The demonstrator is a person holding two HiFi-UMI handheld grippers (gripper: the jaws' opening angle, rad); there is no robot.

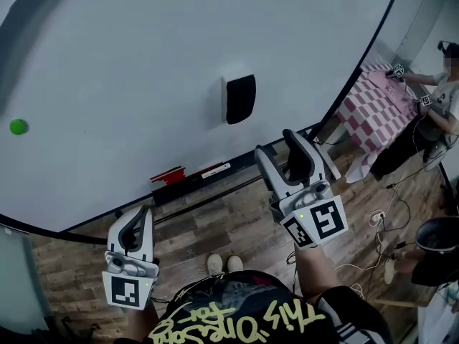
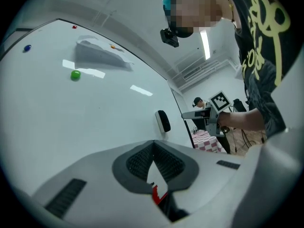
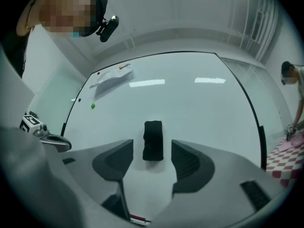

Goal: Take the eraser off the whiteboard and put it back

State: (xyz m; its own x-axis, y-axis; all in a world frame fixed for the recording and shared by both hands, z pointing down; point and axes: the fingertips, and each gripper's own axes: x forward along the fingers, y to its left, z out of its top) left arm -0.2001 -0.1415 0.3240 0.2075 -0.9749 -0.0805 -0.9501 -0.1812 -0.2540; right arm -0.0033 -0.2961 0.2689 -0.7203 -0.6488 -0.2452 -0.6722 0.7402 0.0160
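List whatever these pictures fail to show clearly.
- Back of the eraser: pressed against the whiteboard in every view, so what holds it there is hidden.
- Red item below the board: too small in the head view; only a sliver shows past the shut left claw in the left gripper view.
- Sheet stuck on the board: small and warped in both gripper views, outside the head view.

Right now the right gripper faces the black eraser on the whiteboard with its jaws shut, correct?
No: the right gripper has its jaws open, as the right gripper view shows. It does face the black eraser on the whiteboard.
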